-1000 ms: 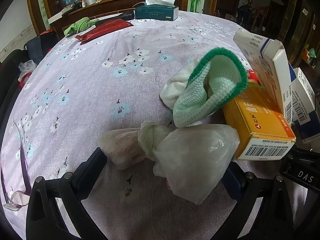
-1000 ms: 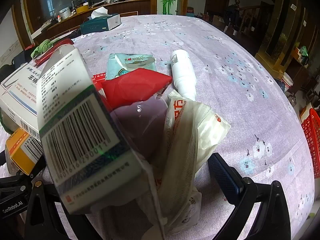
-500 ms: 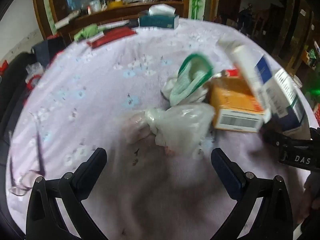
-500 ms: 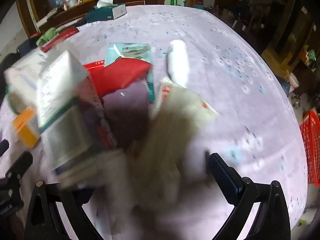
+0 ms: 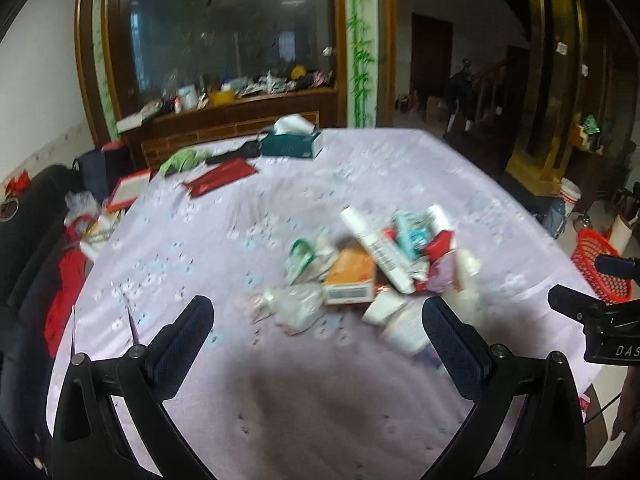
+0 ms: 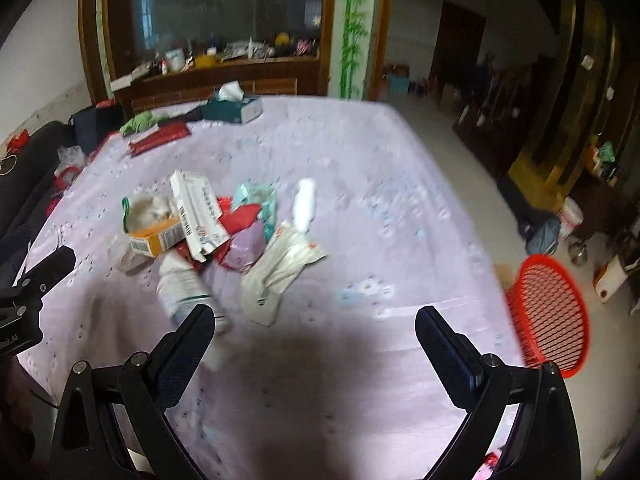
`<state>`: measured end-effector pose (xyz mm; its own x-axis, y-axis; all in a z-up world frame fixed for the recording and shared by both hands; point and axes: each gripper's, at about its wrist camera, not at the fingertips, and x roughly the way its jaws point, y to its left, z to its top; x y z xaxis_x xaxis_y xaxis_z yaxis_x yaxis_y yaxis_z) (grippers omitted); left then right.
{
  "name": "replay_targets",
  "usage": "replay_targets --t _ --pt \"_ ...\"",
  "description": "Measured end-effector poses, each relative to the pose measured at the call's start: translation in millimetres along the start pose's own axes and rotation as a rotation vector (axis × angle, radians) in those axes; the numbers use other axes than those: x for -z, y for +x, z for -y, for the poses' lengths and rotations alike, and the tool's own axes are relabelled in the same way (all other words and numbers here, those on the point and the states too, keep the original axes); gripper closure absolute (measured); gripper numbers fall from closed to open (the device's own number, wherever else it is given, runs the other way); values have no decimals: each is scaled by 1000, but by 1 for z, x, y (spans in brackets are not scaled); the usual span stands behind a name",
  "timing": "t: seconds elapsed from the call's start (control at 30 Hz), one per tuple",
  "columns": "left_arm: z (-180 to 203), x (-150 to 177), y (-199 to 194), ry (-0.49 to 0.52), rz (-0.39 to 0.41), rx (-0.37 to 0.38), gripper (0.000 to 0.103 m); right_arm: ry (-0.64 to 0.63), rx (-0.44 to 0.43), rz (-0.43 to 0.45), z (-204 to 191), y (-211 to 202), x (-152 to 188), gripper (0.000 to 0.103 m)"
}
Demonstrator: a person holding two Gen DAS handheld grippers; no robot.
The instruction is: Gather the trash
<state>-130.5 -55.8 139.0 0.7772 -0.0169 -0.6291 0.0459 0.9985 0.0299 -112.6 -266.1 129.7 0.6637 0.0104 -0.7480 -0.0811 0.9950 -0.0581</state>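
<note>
A pile of trash point(image 5: 372, 264) lies heaped on the lilac flowered tablecloth point(image 5: 256, 384): an orange carton point(image 5: 349, 277), a long white box point(image 5: 378, 254), clear plastic bags point(image 5: 298, 306), a red wrapper and a white bottle. The right wrist view shows the same pile point(image 6: 208, 232), with a crumpled white wrapper point(image 6: 280, 272) and a white tube point(image 6: 305, 204) beside it. My left gripper point(image 5: 318, 334) hangs open above the table's near side, short of the pile. My right gripper point(image 6: 314, 342) is open too, empty, with the pile ahead to its left.
A red mesh basket point(image 6: 548, 312) stands on the floor past the table's right edge. At the far end lie a teal tissue box point(image 5: 291, 142), a green cloth point(image 5: 182, 160) and a red packet point(image 5: 220, 174). Dark chairs with red bags point(image 5: 64, 280) line the left side.
Both grippers have drawn back and up from the pile. The trash that filled each view a second ago now lies well ahead on the cloth, pushed into one heap.
</note>
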Motion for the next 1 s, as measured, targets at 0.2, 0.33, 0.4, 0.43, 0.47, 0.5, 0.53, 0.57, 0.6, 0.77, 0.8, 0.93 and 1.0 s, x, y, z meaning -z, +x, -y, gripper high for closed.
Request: replay_targets --t 0.2,0.33,0.4,0.43,0.47,0.5,0.53,0.57,0.6,0.77,0.8,0.93,1.0 --pt "34 -7 -5 42 12 50 0 52 -18 7 24 -13 2 2" --pt "49 -4 -8 76 24 62 0 55 0 23 38 -21 8 2" --pt "52 -5 -9 77 19 68 0 51 1 24 40 -23 8 2" --pt "53 -5 -10 78 18 72 0 49 3 23 40 -23 8 2" --pt "54 -6 -11 80 19 75 0 47 -1 24 41 -23 8 2" --pt "55 -6 -12 81 21 75 0 48 -6 25 42 -24 9 2" --pt "57 -7 -14 85 28 77 0 48 -8 25 43 -25 9 2" --pt "58 -7 -15 87 34 79 0 47 -9 30 44 -27 9 2" --pt "59 -8 -16 89 40 81 0 46 -9 39 44 -28 9 2" --pt "61 -10 -24 89 65 84 0 40 -8 101 46 -43 8 2" --pt "62 -10 -25 90 70 84 0 39 -10 109 47 -45 8 2" --pt "63 -12 -27 93 74 89 0 34 -6 127 48 -50 7 2" --pt "66 -13 -26 99 73 89 0 38 -5 122 50 -49 7 2"
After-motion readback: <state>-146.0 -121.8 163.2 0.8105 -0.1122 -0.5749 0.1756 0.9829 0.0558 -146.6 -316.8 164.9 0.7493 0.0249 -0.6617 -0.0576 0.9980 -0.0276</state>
